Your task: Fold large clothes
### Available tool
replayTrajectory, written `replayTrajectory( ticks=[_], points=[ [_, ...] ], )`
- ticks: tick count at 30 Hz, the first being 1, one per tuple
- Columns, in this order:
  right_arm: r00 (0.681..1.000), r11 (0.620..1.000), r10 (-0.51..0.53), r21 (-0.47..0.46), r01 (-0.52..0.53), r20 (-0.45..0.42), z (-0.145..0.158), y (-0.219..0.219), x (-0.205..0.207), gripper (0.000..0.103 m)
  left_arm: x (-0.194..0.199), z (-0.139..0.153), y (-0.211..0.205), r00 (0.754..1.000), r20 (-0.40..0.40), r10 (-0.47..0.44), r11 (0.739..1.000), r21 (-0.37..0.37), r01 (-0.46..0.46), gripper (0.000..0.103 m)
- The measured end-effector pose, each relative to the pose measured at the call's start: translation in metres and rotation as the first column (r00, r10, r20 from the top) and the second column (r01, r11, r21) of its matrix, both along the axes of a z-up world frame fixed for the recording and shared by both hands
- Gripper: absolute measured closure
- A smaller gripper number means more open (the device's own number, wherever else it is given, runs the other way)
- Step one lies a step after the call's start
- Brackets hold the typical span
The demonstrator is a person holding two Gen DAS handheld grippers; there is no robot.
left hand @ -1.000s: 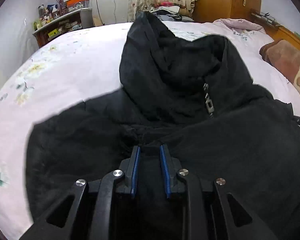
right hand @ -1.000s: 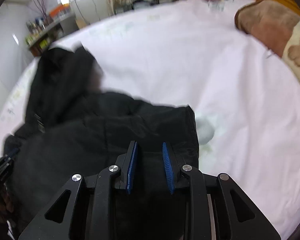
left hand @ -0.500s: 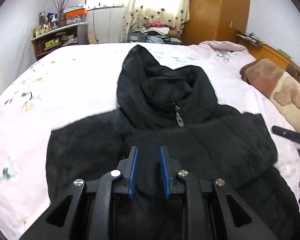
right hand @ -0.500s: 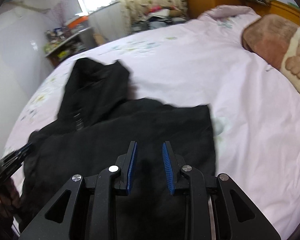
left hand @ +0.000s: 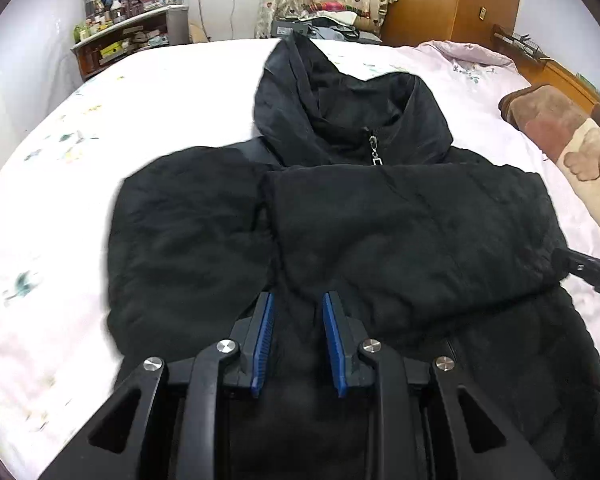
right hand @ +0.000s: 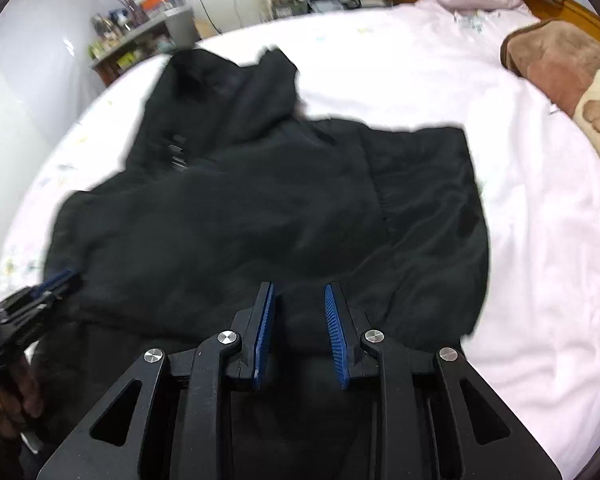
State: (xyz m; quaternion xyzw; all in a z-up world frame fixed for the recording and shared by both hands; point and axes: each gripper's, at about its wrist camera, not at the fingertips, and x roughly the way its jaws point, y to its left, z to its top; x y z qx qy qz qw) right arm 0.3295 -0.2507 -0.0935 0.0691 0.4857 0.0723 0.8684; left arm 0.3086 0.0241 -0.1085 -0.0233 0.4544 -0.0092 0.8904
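A large black hooded jacket [left hand: 400, 232] lies on the pink bed sheet [left hand: 172, 92], hood pointing away, with both sleeves folded across the chest and a silver zipper pull [left hand: 375, 151] at the collar. It also shows in the right wrist view [right hand: 260, 216]. My left gripper [left hand: 298, 320] hovers over the jacket's lower middle, jaws apart with black cloth between the blue pads; I cannot tell if it is gripped. My right gripper [right hand: 300, 316] stands the same way over the jacket's lower right part. Each gripper shows at the edge of the other's view.
A brown and cream blanket [left hand: 568, 140] lies at the right edge of the bed. A cluttered shelf [left hand: 128, 40] stands at the far left, a wooden wardrobe [left hand: 452, 0] and curtains behind the bed. Bare sheet lies left and right of the jacket.
Both grippers have pulled back and risen from the jacket. The views now take in the whole upper jacket with the sleeves folded over it.
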Motion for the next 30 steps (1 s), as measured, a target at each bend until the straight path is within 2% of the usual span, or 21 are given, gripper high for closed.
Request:
replayTrajectory(
  ticks=[4, 7, 10, 14, 19, 30],
  points=[
    [0.999, 0.999, -0.018, 0.045, 0.016, 0.051, 0.034, 0.009, -0.056, 0.076, -0.052, 0.028, 0.009, 0.999, 0.008, 0.037, 0.999, -0.037, -0.036, 0.076],
    [0.995, 0.998, -0.018, 0.062, 0.012, 0.094, 0.054, 0.016, -0.104, 0.074, -0.100, 0.052, 0.011, 0.998, 0.042, 0.049, 0.996, -0.072, -0.046, 0.075],
    [0.992, 0.998, -0.019, 0.068, 0.010, 0.128, 0.072, 0.028, -0.150, 0.070, -0.149, 0.072, 0.010, 0.995, 0.088, 0.052, 0.998, -0.046, -0.048, 0.069],
    [0.988, 0.998, 0.001, 0.063, -0.011, 0.156, 0.085, 0.045, -0.201, 0.065, -0.196, 0.078, 0.017, 0.994, 0.094, 0.064, 0.997, -0.057, -0.059, 0.069],
    [0.985, 0.998, 0.035, 0.045, -0.043, 0.172, 0.092, 0.061, -0.247, 0.063, -0.233, 0.090, 0.017, 0.994, 0.101, 0.051, 0.998, -0.045, -0.047, 0.069],
    [0.970, 0.997, 0.071, 0.022, -0.078, 0.232, 0.113, 0.080, -0.285, 0.062, -0.271, 0.126, 0.016, 0.982, 0.187, 0.030, 0.999, -0.026, -0.025, 0.065]
  ],
)
